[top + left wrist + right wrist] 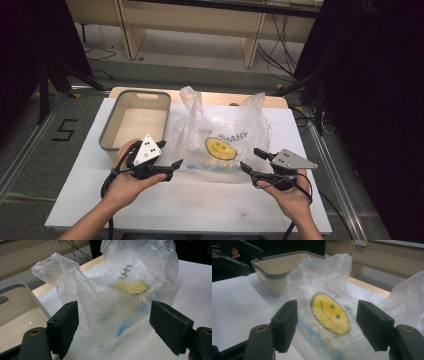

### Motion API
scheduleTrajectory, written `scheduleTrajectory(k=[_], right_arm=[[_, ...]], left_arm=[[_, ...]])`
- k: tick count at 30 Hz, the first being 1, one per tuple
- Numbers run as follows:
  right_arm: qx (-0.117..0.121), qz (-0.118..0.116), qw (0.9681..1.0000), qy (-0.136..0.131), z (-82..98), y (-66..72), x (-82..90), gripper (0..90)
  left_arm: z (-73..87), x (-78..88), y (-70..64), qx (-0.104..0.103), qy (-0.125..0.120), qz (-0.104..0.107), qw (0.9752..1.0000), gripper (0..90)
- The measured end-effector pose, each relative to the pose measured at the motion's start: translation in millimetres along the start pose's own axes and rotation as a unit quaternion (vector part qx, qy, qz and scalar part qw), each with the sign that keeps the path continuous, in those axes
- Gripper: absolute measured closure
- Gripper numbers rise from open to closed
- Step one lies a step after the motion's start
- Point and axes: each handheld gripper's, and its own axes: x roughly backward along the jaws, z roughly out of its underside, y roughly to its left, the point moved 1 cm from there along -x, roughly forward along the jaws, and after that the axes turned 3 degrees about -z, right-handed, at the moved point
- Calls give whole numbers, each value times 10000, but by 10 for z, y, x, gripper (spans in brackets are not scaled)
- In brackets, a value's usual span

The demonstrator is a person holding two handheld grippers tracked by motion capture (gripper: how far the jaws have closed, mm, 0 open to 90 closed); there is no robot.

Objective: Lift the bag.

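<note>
Both grippers — left, right — flank the plastic bag, jaws apart.

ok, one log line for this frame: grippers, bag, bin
left gripper: open, at bag's left edge | right gripper: open, at bag's right edge | smiley-face plastic bag: on table, ungrasped | grey-rimmed bin: left of bag, nothing visible inside

Left gripper faces the clear plastic bag, jaws spread wide with nothing between the pads. The bag stands crumpled on the white table, its near fold just beyond the jaws. Through the film there's a yellow patch, dark lettering above it and a blue smear below. Left of the bag sits the grey-rimmed beige bin, close beside the left jaw, bag and bin near each other.
</note>
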Motion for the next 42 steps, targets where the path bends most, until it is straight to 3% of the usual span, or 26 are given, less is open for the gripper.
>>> scheduleTrajectory(k=[22,42], right_arm=[[-135,-87,9998,128,223,-2,66,347],[-273,88,9993,235,431,-88,245,343]], left_arm=[[203,82,50,3,160,55,9999,234],[407,193,176,58,314,-37,9995,233]])
